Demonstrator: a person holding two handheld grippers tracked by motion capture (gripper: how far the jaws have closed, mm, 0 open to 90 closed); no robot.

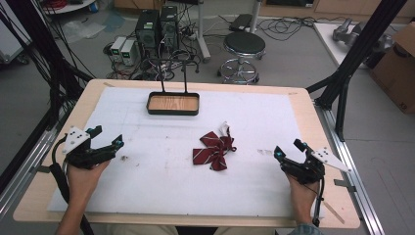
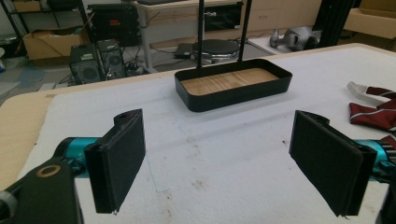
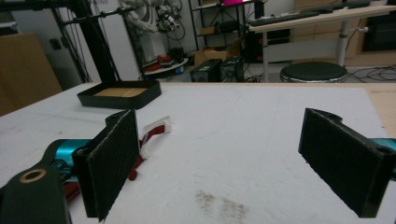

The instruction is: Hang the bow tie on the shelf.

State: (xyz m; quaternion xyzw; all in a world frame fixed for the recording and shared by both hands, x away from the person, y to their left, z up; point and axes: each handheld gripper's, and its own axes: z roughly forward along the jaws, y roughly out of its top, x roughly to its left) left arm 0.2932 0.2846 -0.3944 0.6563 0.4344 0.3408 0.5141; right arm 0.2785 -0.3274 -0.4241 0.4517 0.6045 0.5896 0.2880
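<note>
Both tongs rest low at the near edge of the white mat (image 1: 161,186), one in each of my hands. Left gripper (image 1: 108,138) is spread wide, nothing between the jaws; in the left gripper view its pads (image 2: 119,163) frame bare mat. Right gripper (image 1: 288,148) is likewise spread and empty, pads (image 3: 112,161) well apart in its own view. Between the two, slightly nearer the right one, lies the bow tie (image 1: 214,149): dark red cloth with thin pale stripes, crumpled flat on the mat, a white strap end (image 1: 224,128) sticking out on its far side. Judgement: light, soft, limp; it will sag and fold when lifted, not fragile, and the fabric should grip well against the felt-like pads. Best hold looks to be the bunched centre knot, where the layers are thickest; pinching a loose wing would likely let the rest dangle and twist. Beyond it, at the far middle of the mat, stands the black tray (image 1: 173,111) with a wooden floor and two upright rods (image 1: 173,73), well apart from the tie.
</note>
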